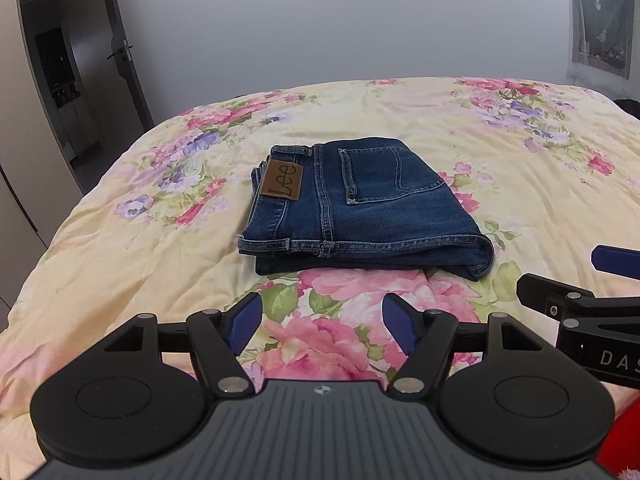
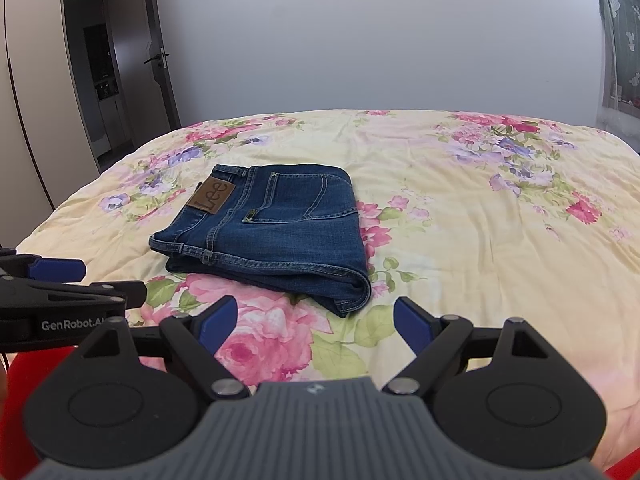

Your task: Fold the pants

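Dark blue jeans (image 1: pixel 360 208) lie folded into a compact stack on the floral bedspread (image 1: pixel 520 200), brown Lee patch and back pocket facing up. They also show in the right wrist view (image 2: pixel 272 232). My left gripper (image 1: pixel 322 320) is open and empty, hovering just in front of the near edge of the jeans. My right gripper (image 2: pixel 316 324) is open and empty, in front of the jeans' near right corner. Each gripper shows at the edge of the other's view: the right one (image 1: pixel 568 280) and the left one (image 2: pixel 72 284).
The pale yellow bedspread (image 2: pixel 480 220) with pink and purple flowers covers the whole bed. A grey wall stands behind it. An open dark door (image 2: pixel 120 80) is at the far left, a curtained window (image 2: pixel 620 60) at the far right. Red fabric (image 1: pixel 624 432) shows at the bottom.
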Available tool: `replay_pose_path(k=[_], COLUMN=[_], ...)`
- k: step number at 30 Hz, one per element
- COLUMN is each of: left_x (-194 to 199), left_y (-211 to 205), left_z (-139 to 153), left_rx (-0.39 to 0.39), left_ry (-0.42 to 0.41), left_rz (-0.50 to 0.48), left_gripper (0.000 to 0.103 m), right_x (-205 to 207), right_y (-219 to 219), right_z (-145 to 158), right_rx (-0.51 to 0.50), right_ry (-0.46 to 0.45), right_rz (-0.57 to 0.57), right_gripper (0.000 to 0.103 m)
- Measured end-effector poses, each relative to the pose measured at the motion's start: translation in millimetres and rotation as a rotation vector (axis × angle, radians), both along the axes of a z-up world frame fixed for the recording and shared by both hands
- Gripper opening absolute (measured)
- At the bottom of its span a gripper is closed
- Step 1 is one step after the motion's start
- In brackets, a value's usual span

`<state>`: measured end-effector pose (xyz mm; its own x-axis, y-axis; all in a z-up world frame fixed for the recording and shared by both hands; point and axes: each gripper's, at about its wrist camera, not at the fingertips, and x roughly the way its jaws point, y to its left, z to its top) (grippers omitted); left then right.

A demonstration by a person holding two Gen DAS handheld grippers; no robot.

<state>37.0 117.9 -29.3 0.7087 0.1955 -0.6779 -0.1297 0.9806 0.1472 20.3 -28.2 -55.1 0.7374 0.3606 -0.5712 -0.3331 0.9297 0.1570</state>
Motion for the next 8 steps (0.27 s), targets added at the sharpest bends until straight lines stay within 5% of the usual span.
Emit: replay_pose_path(k=[8], left_x=[-0.9], left_y=[-0.3], left_z=[0.0], left_rx=[0.000], left_ry=[-0.009], left_rz=[-0.001], left_gripper=[0.081], right_x=[-0.9], right_y=[-0.7], right_z=[-0.7], right_rx=[-0.003], right_ry=[0.003], right_rz=[0.007], right_gripper=[0.081])
